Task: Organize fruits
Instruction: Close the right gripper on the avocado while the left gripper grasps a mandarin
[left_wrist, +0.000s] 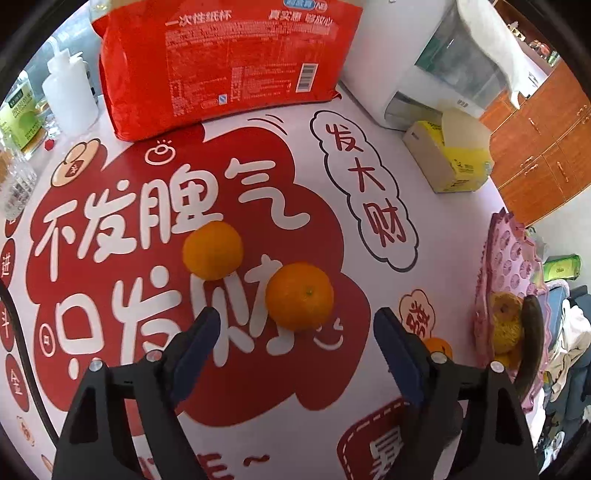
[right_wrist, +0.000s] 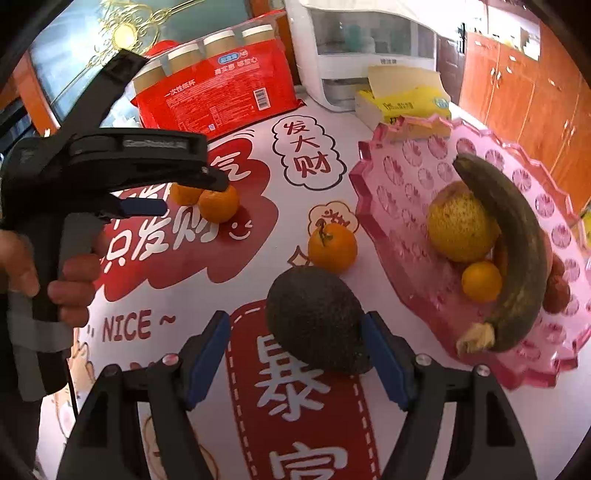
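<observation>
Fruits lay scattered on the counter and in a pink tray at its right side. The right hand-held gripper pointed steeply down with a dark avocado between its blue pads; the right pad touched the fruit's side, while a gap showed at the left pad, so it was not clamped. Just beyond the avocado sat a stemmed orange on the counter, near the tray's left edge. In the tray lay a yellow pear-like fruit, a small orange and a blackened banana leaning across them.

The left hand-held gripper, held in a person's hand, stood released with nothing between its pads. An orange rested just ahead of its fingertips, slightly right of the middle, and a second orange lay a little farther off to the left, the two close but apart. Beyond them, at the far side, stood a red pack of paper cups, with a yellow tissue box to the right.
</observation>
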